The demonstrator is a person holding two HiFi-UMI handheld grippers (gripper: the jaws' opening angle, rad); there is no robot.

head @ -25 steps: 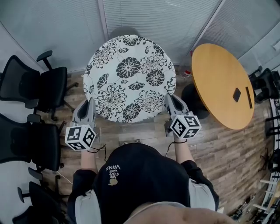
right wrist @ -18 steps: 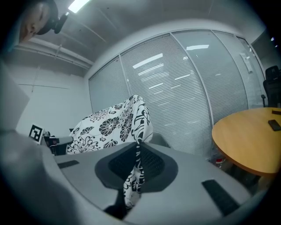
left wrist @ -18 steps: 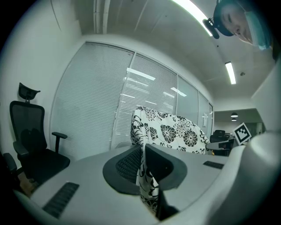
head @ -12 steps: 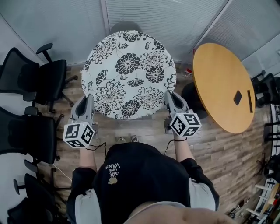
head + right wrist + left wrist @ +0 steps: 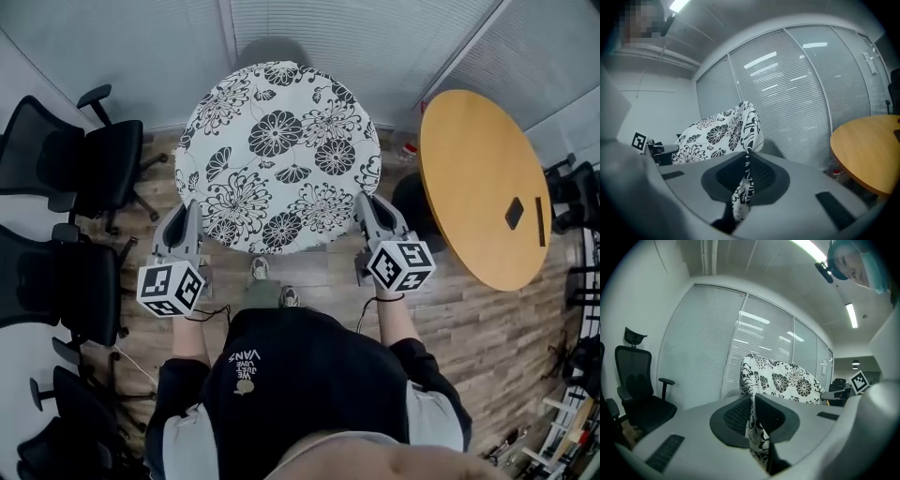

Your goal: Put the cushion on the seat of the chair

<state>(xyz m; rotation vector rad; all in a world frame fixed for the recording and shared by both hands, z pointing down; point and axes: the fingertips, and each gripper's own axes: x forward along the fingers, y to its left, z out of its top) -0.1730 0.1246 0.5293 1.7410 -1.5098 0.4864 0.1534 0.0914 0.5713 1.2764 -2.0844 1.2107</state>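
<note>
Over the wood-plank floor, a big round cushion with a black-and-white flower print is held up in the air in front of the person, nearly flat and well clear of any seat. It hides most of what lies beyond it. Only the rounded top of a grey chair shows past its far edge, against the blinds, and I judge that to be the seat it is meant for. The cushion is therefore not yet on the chair.

To the right stands a round wooden surface with a small dark thing on it. Black office chairs line the left wall, apart from the cushion.

The left hand-held gripper and the right hand-held gripper pinch the near rim at opposite sides. In each gripper view a fold of the printed cloth is squeezed between nearly closed pads. Gripping at two spread points probably keeps such a wide, floppy thing level and stops it from sagging or swinging on the way to the seat.

Each gripper carries a marker cube with square black-and-white codes. The only legible writing is "VANS", printed upside down on the person's black garment. The smaller lines beside it are too small to read.
</note>
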